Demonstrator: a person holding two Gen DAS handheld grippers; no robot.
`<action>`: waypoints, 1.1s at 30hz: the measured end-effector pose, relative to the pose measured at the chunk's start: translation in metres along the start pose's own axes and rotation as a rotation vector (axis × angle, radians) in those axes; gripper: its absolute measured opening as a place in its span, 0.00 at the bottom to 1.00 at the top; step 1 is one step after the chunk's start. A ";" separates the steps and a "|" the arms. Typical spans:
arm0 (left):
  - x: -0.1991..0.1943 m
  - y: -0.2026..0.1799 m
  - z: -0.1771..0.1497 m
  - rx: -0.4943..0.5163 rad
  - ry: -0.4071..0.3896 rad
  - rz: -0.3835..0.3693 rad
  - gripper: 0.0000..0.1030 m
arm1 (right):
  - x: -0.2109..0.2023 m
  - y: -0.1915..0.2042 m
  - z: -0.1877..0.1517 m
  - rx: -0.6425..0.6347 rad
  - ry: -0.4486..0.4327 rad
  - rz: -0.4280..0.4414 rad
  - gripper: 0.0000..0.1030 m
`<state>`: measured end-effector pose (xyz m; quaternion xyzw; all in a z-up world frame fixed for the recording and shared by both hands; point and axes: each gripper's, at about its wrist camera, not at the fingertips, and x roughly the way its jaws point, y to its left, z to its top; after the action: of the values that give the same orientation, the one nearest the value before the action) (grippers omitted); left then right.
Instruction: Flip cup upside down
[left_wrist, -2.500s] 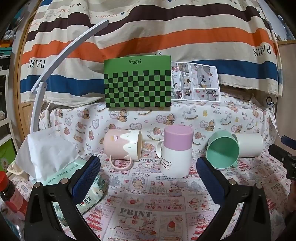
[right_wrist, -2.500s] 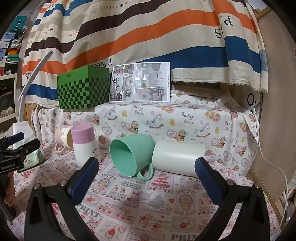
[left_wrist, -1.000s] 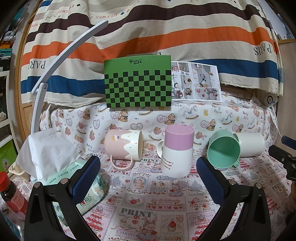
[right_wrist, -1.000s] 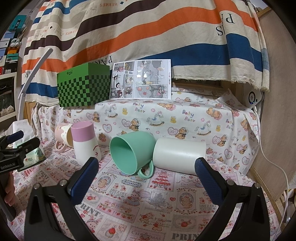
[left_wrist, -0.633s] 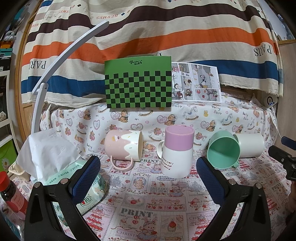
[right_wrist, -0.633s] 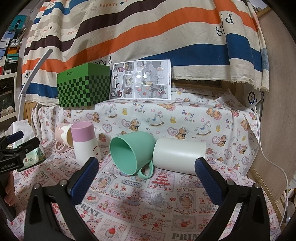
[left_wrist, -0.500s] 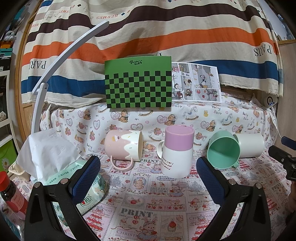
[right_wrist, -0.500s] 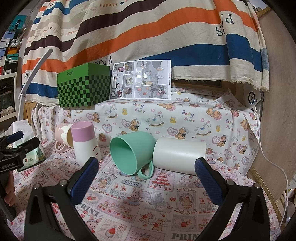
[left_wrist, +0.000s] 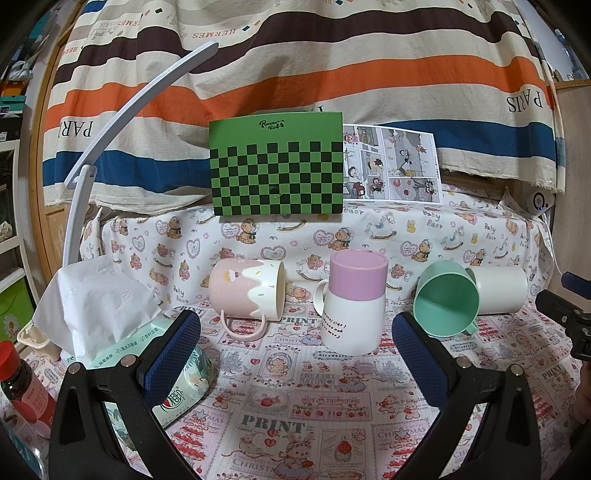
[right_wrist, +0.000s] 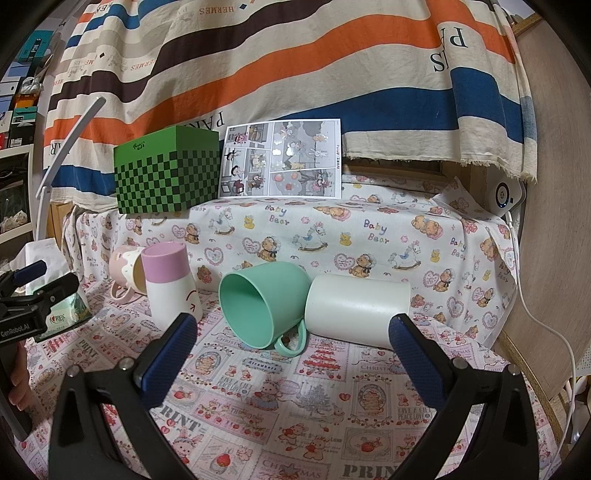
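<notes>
Several cups sit in a row on the patterned cloth. A pink cup with white drip glaze (left_wrist: 245, 293) lies on its side, handle down. A pink-and-white cup (left_wrist: 352, 301) (right_wrist: 170, 284) stands upside down. A green cup (left_wrist: 445, 304) (right_wrist: 264, 304) lies on its side, mouth toward me. A white cup (left_wrist: 498, 290) (right_wrist: 356, 308) lies on its side behind it. My left gripper (left_wrist: 295, 358) is open and empty, in front of the pink-and-white cup. My right gripper (right_wrist: 291, 356) is open and empty, in front of the green and white cups.
A tissue pack (left_wrist: 147, 354) and a red-capped bottle (left_wrist: 22, 391) lie at the left. A green checkered box (left_wrist: 277, 168) and a comic sheet (left_wrist: 391, 164) stand on the raised ledge behind. A white lamp arm (left_wrist: 122, 122) curves up at left. A wooden panel (right_wrist: 546, 221) bounds the right.
Both views have shifted very slightly since 2.5 s ago. The cups lie as before and both grippers stay open.
</notes>
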<state>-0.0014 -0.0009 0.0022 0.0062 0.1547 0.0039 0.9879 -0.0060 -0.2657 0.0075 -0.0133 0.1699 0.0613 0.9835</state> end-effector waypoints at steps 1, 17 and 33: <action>0.000 0.000 0.000 0.000 0.000 0.000 1.00 | 0.000 0.000 0.000 0.000 0.000 0.000 1.00; 0.000 0.000 0.000 -0.003 0.001 0.001 1.00 | 0.000 0.001 0.001 0.000 0.002 -0.002 1.00; 0.001 0.002 0.003 -0.014 -0.001 -0.039 0.98 | -0.002 -0.004 -0.001 0.033 -0.010 -0.047 1.00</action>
<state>0.0002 0.0007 0.0049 -0.0039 0.1542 -0.0142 0.9879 -0.0079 -0.2702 0.0077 -0.0006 0.1657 0.0353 0.9855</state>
